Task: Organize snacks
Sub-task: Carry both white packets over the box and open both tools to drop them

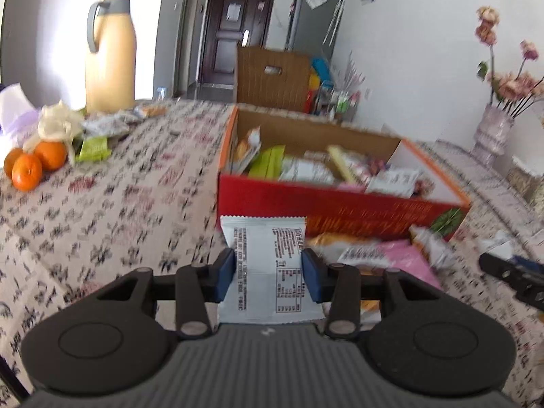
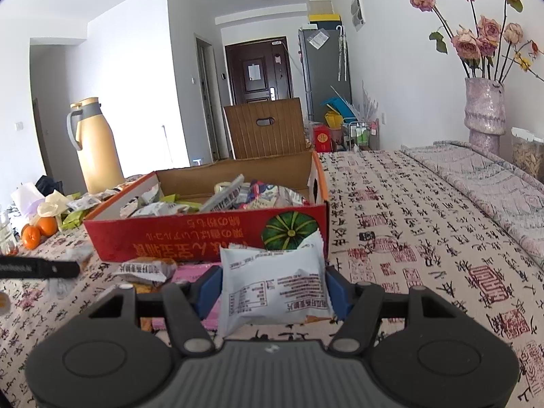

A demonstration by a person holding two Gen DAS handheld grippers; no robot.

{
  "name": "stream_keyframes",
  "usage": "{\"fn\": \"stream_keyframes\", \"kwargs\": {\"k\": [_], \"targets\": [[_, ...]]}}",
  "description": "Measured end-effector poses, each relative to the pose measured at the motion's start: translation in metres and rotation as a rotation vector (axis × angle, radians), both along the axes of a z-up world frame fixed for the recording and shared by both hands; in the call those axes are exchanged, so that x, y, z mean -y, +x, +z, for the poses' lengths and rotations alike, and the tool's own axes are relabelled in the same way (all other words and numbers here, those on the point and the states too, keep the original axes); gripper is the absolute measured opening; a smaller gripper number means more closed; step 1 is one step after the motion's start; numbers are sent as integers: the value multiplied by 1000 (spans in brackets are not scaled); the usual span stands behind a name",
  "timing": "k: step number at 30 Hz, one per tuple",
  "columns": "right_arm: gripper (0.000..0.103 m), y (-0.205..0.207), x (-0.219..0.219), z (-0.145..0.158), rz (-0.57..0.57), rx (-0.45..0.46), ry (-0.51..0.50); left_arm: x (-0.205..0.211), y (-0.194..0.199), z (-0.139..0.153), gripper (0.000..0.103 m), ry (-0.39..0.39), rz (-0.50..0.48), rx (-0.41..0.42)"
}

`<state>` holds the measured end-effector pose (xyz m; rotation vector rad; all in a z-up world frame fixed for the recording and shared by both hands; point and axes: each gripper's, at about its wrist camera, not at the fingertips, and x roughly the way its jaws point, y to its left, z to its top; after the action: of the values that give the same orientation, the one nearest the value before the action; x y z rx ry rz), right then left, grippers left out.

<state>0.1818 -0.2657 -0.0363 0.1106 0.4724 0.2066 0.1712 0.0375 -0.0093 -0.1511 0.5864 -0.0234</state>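
A red cardboard box [image 1: 340,212] [image 2: 204,238] sits open on the patterned tablecloth, with several snack packets inside. My left gripper [image 1: 268,267] is shut on a narrow white snack packet [image 1: 265,238], held just in front of the box's near wall. My right gripper [image 2: 273,289] is shut on a wider white snack packet [image 2: 272,275], near the box's front right corner. Loose packets lie in front of the box, among them a pink one [image 1: 408,265] and an orange-brown one [image 2: 146,267]. One black finger of the left gripper [image 2: 40,268] shows at the left edge of the right wrist view.
A yellow thermos jug [image 1: 110,54] stands at the far left with three oranges [image 1: 34,165] and more packets [image 1: 93,148] beside it. A vase of dried roses [image 2: 484,112] and a jar [image 2: 527,154] stand at the right. A brown crate [image 2: 267,127] sits beyond the table.
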Motion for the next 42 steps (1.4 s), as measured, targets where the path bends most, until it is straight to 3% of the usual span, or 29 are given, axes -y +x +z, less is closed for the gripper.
{"fn": "stream_keyframes", "kwargs": {"k": [9, 19, 33, 42], "targets": [[64, 16, -9, 21, 11, 54, 15, 11, 14, 31, 44, -1, -22, 89], [64, 56, -27, 41, 34, 94, 20, 23, 53, 43, 44, 0, -29, 115], [64, 123, -45, 44, 36, 102, 22, 27, 113, 38, 44, -25, 2, 116], [65, 143, -42, 22, 2, 93, 32, 24, 132, 8, 44, -20, 14, 101]]}}
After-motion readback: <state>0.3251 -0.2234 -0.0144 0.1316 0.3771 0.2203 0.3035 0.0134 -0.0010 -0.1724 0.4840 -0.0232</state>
